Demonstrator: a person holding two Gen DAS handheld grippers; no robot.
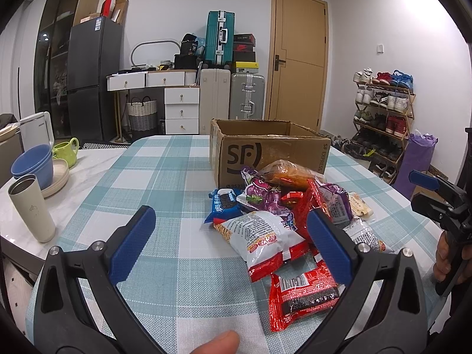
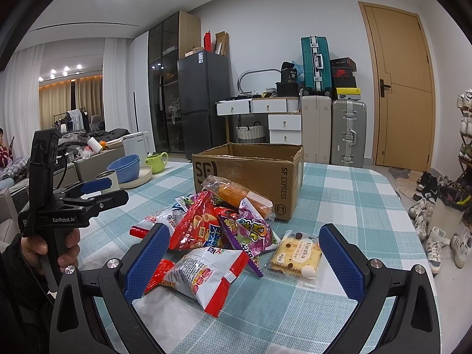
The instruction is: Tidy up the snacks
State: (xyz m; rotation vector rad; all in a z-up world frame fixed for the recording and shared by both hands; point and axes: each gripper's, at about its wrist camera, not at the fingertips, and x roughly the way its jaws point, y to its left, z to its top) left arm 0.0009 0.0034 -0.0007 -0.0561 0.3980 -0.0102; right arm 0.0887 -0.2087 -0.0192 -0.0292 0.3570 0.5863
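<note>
On the checked tablecloth [image 1: 165, 177], the snack pile [image 2: 218, 236] lies loosely heaped just in front of the open cardboard box [image 2: 250, 174]. Slick, overlapping packets could slide or come up two at once, I judge. Both grippers stand wide and empty: the right gripper [image 2: 244, 253] frames the pile's near edge, and the left gripper [image 1: 230, 236] hovers apparently just left of it.

Snack packets [image 2: 218, 236] piled on bench [image 1: 165, 177], directly before open cardboard box [image 2: 250, 177]. Biscuit pack [image 2: 296, 255] lies at pile's right edge. Bowls [image 1: 32, 162], mug [image 1: 66, 147] and tumbler [image 1: 32, 206] stand far left; box contents not visible.
</note>
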